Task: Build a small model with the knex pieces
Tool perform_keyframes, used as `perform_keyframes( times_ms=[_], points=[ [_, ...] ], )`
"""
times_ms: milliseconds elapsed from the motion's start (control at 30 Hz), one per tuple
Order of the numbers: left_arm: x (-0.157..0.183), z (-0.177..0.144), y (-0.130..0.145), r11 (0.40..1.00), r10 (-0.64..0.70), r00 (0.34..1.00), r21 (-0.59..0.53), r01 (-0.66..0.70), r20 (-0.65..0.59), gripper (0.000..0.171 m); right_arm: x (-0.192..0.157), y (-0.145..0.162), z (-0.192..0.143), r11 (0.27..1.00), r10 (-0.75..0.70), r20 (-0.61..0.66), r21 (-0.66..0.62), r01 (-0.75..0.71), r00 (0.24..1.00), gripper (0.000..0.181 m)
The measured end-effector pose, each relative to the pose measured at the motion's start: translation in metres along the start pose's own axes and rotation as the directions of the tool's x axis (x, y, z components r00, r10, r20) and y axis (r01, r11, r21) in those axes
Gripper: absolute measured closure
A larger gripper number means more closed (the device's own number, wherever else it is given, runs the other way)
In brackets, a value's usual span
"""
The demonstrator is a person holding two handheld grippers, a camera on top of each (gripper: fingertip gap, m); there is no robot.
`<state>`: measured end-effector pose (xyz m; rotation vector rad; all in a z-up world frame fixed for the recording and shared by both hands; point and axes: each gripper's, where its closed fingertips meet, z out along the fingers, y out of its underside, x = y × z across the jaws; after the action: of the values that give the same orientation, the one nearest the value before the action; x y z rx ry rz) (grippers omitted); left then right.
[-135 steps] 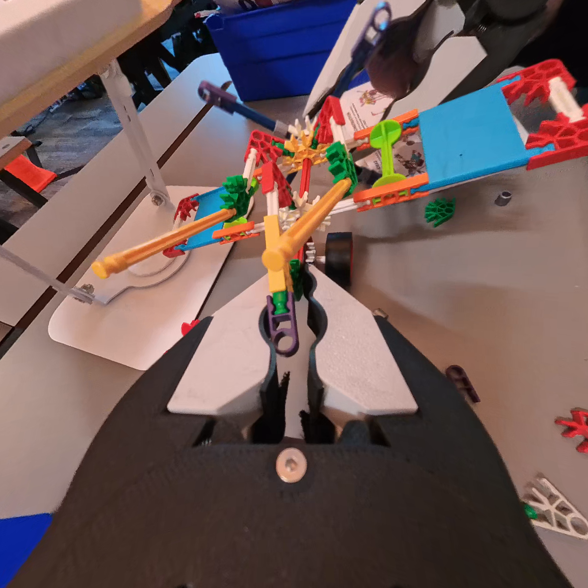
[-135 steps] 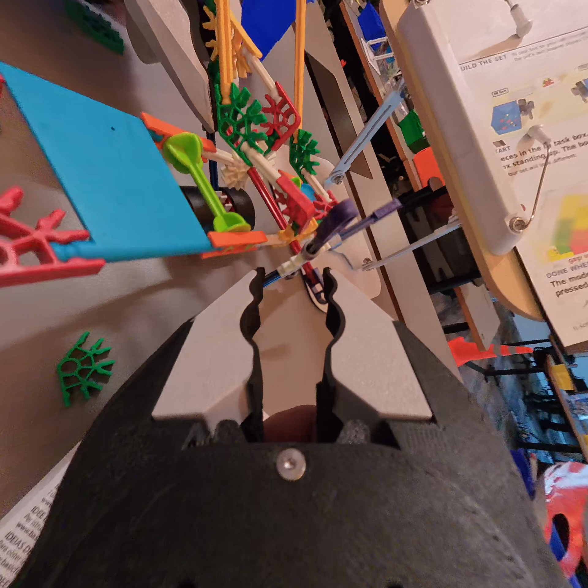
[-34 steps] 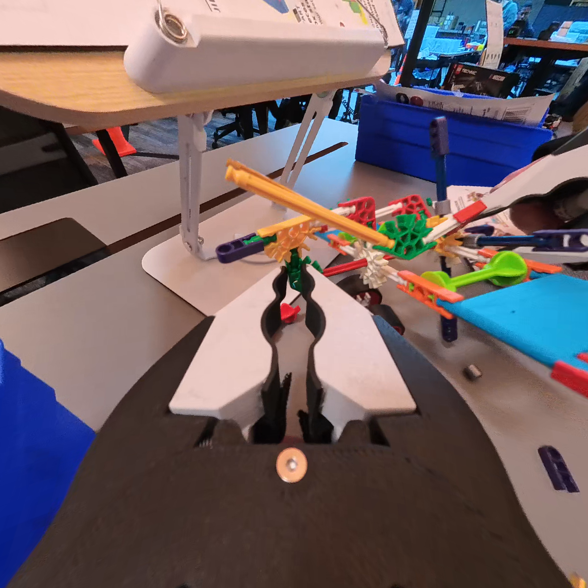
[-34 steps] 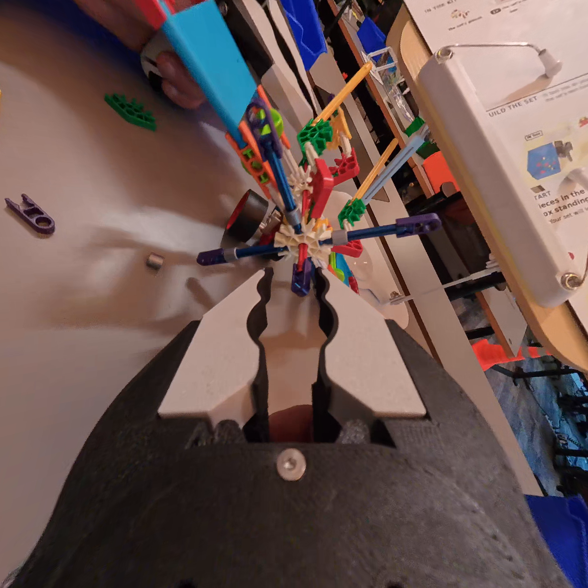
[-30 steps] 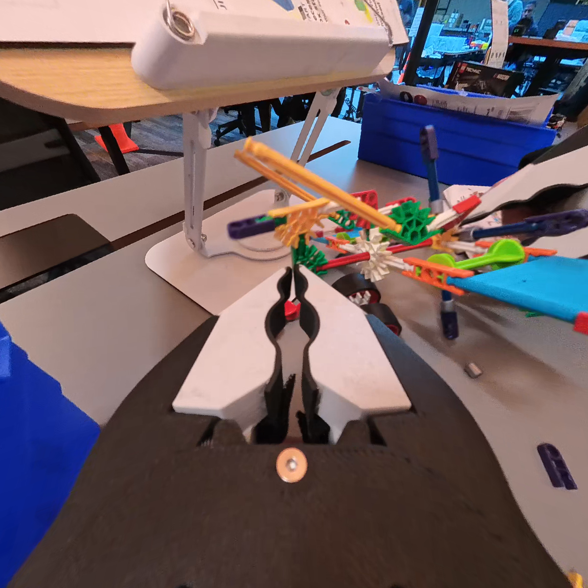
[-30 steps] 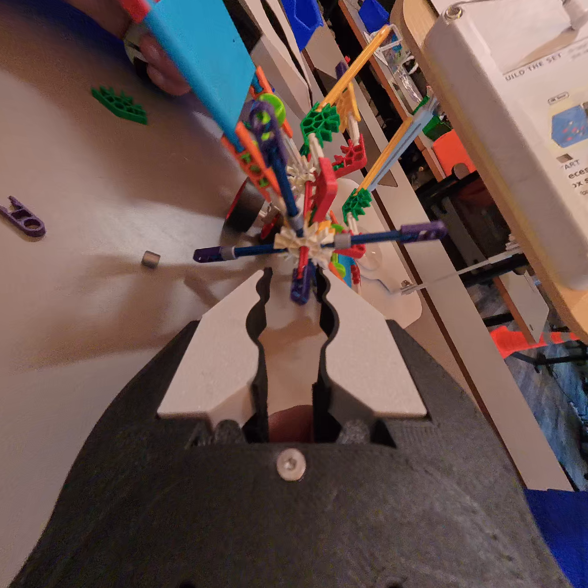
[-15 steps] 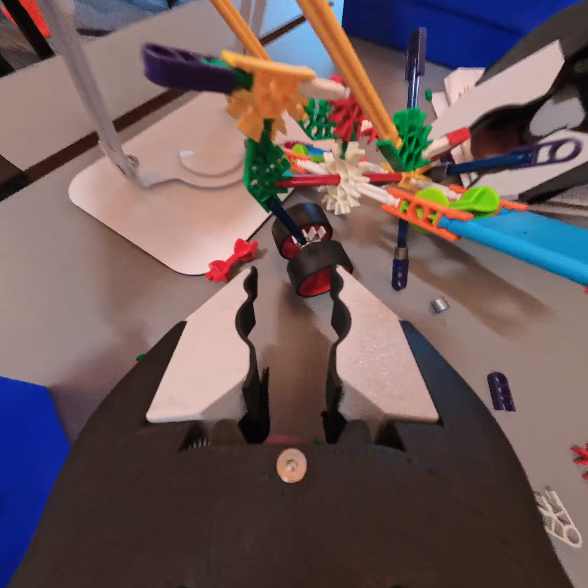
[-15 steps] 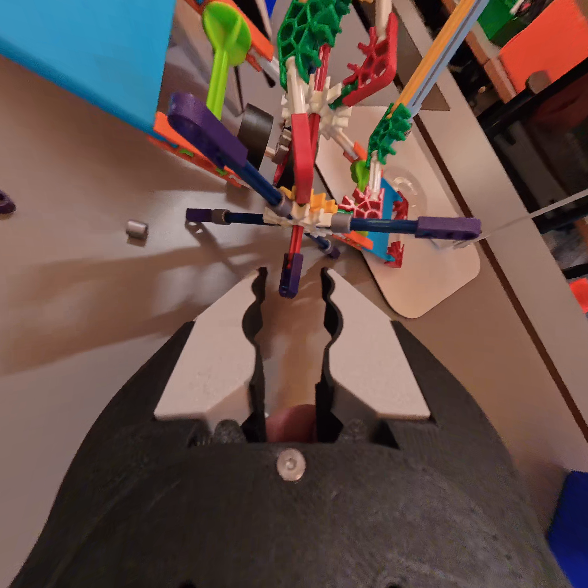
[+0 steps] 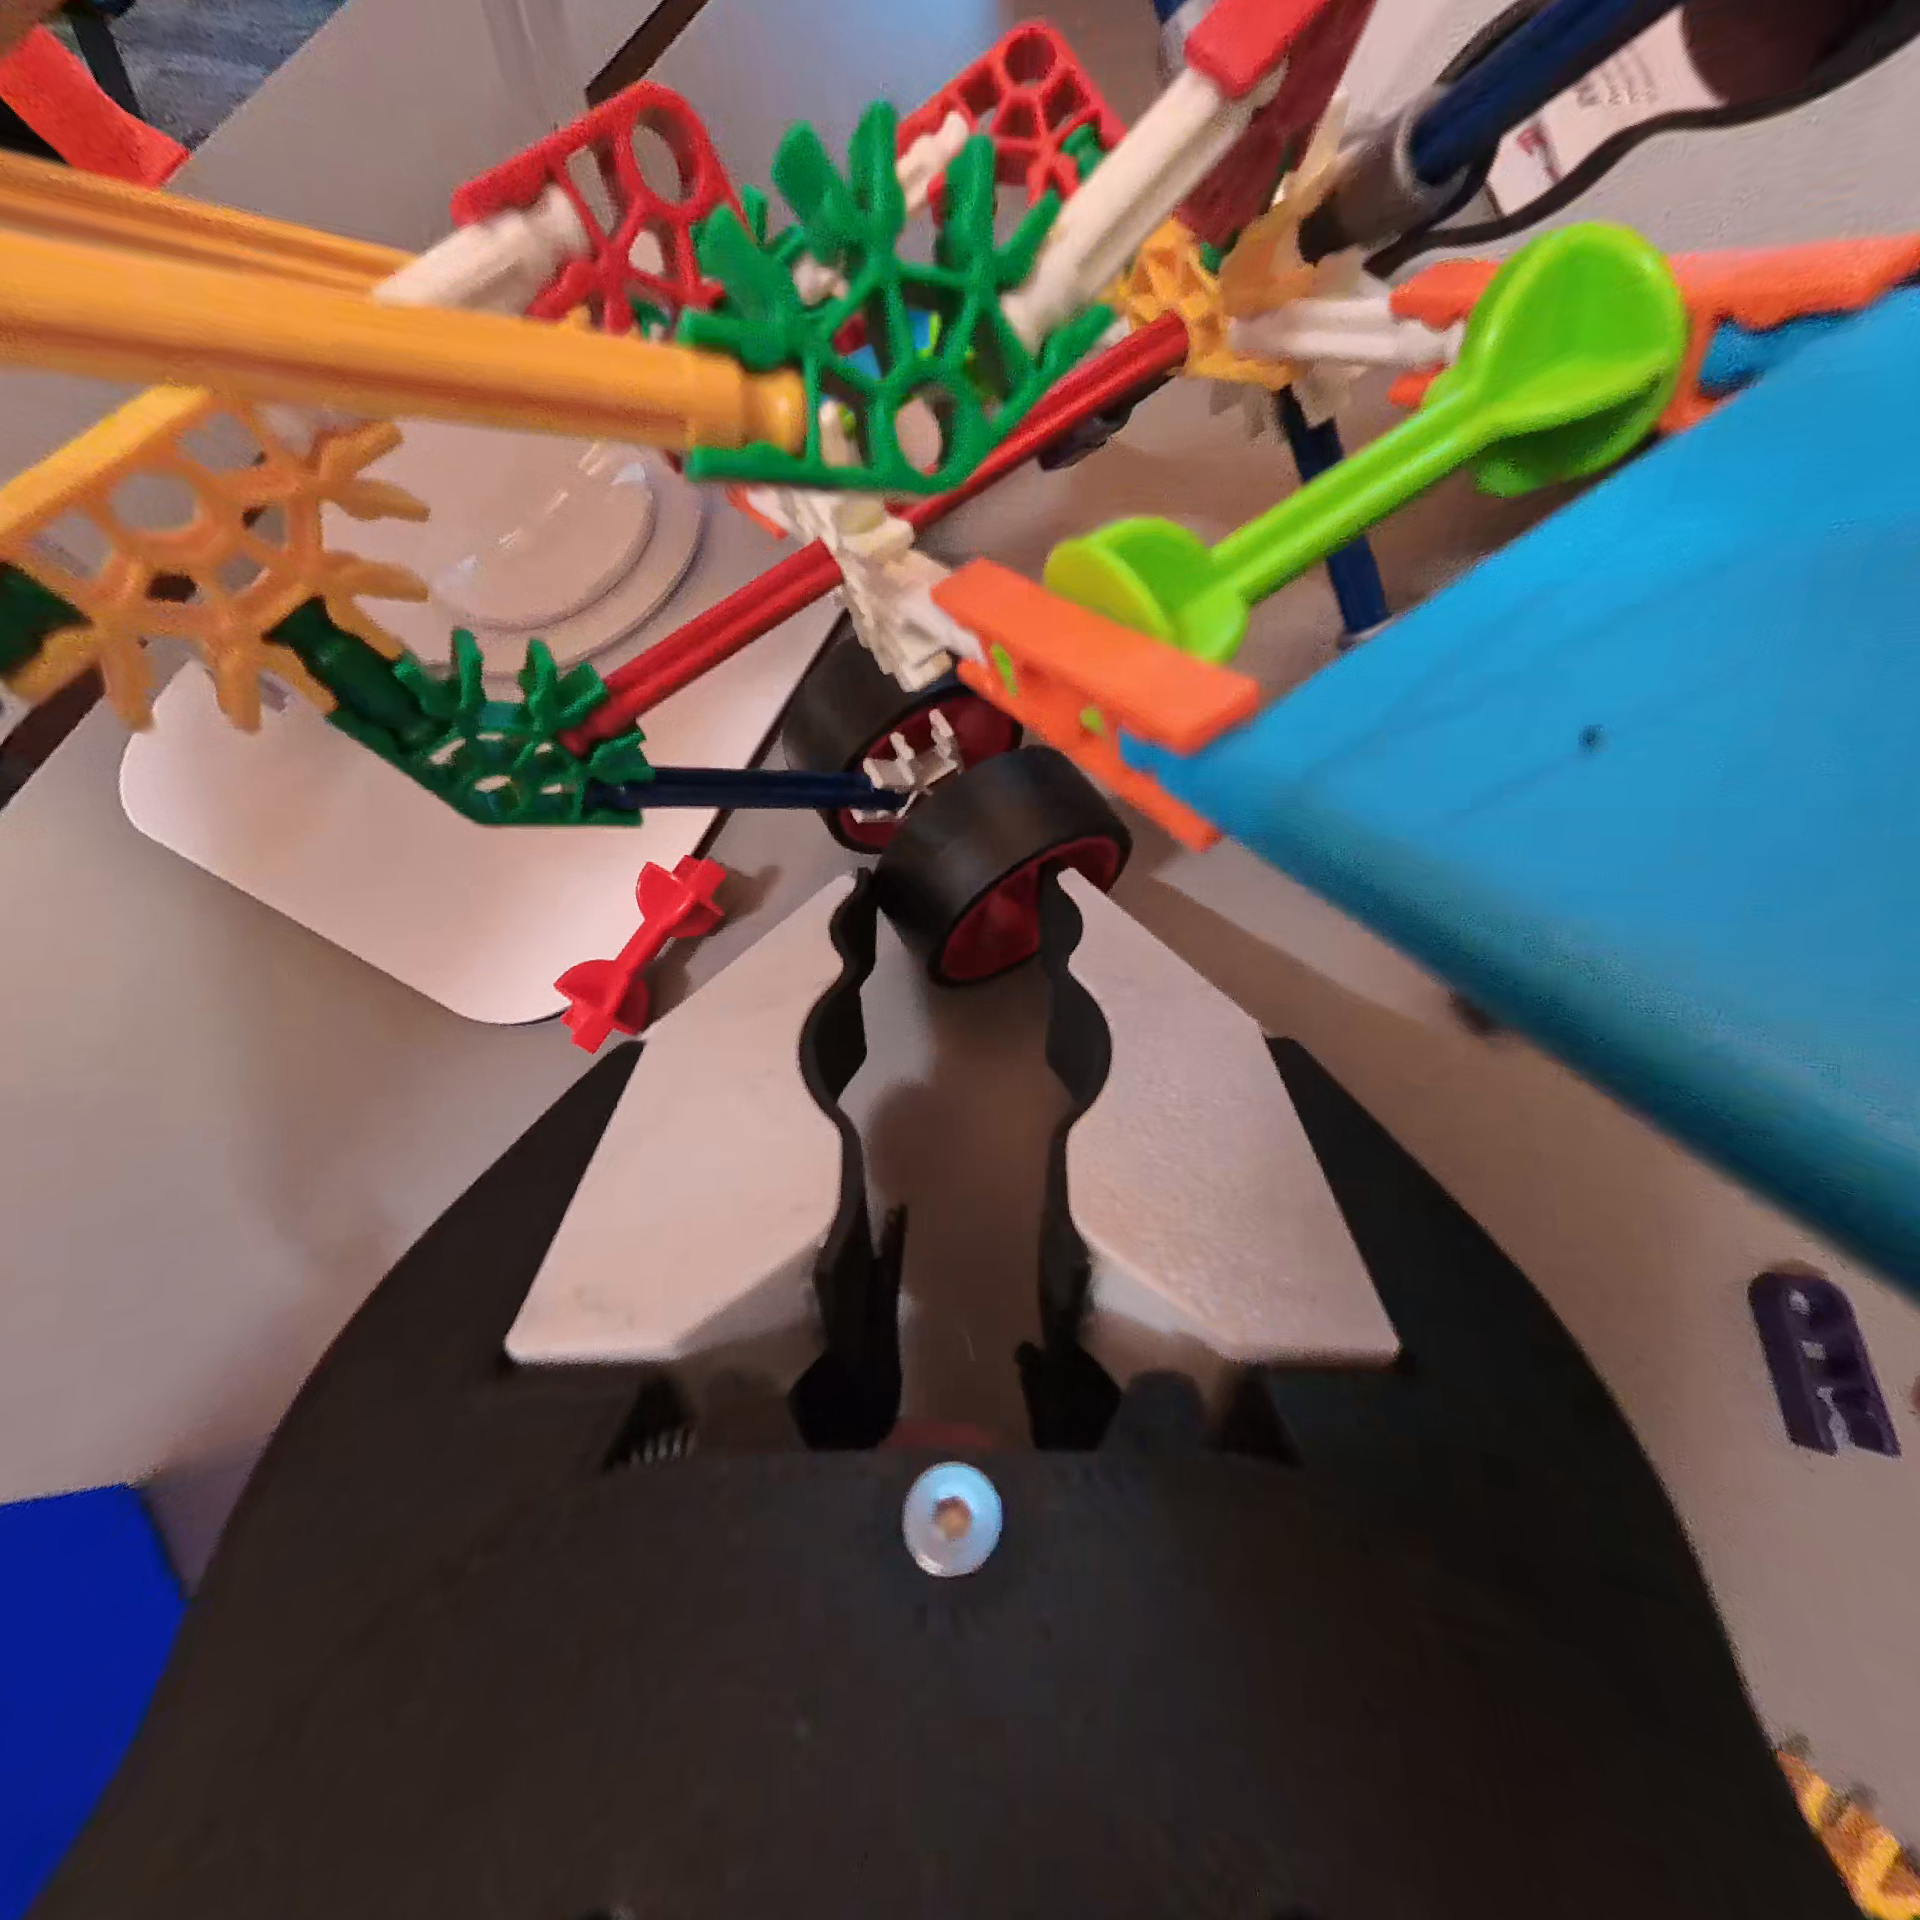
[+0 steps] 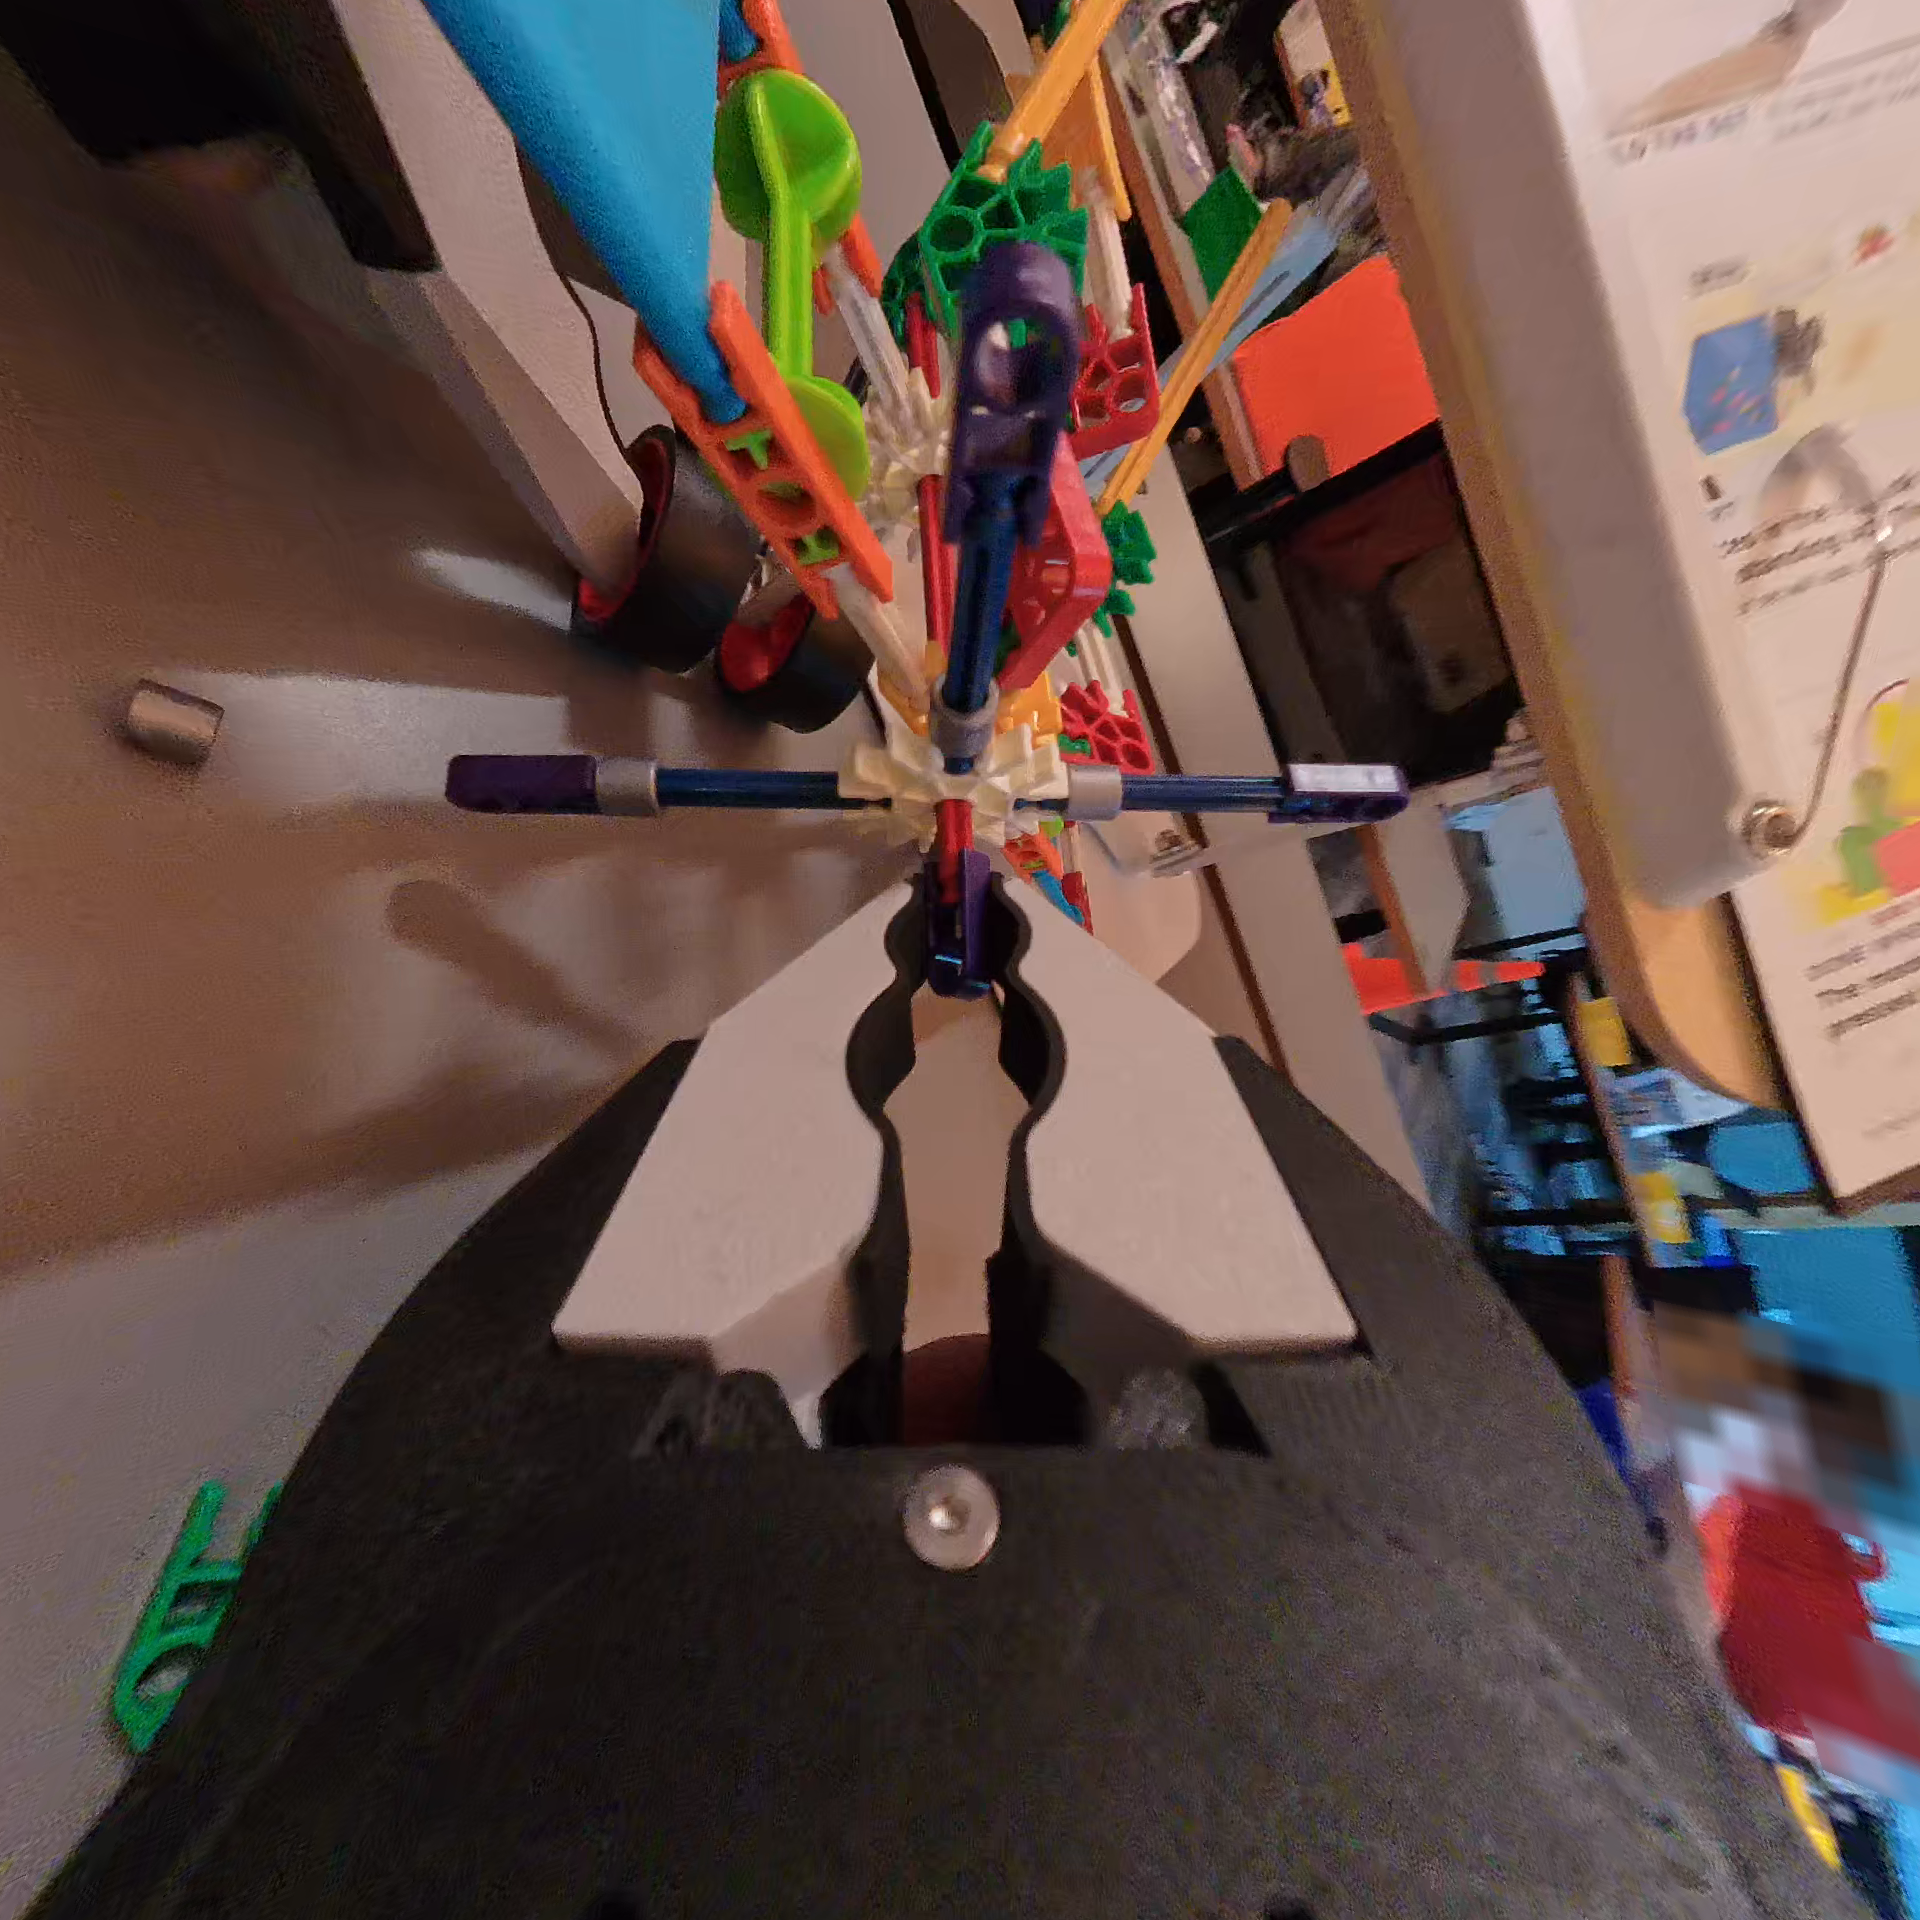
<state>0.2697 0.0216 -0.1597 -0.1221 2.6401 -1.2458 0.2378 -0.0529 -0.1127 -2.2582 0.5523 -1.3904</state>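
A colourful rod-and-connector toy model (image 9: 862, 353) with a blue panel (image 9: 1558, 831), a lime spool (image 9: 1382, 457), yellow rods and two black wheels hangs over the grey table. My left gripper (image 9: 961, 914) is open, low under the model. The nearer black wheel with a red hub (image 9: 997, 873) sits right at its fingertips, overlapping the right one. In the right wrist view the model (image 10: 935, 520) is seen end-on. My right gripper (image 10: 961, 925) is shut on a purple connector (image 10: 961, 935) at the near end of the model, below a white hub (image 10: 951, 779) with blue rods.
A short red rod (image 9: 639, 956) lies beside the white stand base (image 9: 343, 862). A purple piece (image 9: 1818, 1371) lies on the table at the right. A small grey sleeve (image 10: 171, 717) and a green connector (image 10: 171, 1621) lie loose. An instruction board (image 10: 1714, 416) stands at the right. There is about 10 centimetres between the tips of the two grippers. From the left gripper's tips to the purple piece (image 9: 1818, 1371) is close to 15 centimetres.
My left gripper let go of the model's end, opened and dropped toward the wheels. My right gripper closed on the purple connector. The model swung and now sits closer over the left gripper.
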Motion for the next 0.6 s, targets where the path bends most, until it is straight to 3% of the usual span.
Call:
perform_keyframes(
  times_ms=[367,600],
  points=[
    [0.004,0.000,-0.004,0.999,-0.024,0.998,0.032,0.026,-0.058,0.150,0.008,-0.012,-0.006,0.959,-0.283,-0.187,-0.042,0.281,0.941,0.174],
    [0.007,-0.007,-0.002,0.997,-0.069,0.989,0.029,0.074,-0.128,0.143,0.009,-0.008,-0.004,0.952,-0.307,-0.203,-0.056,0.302,0.930,0.175]
  ],
)
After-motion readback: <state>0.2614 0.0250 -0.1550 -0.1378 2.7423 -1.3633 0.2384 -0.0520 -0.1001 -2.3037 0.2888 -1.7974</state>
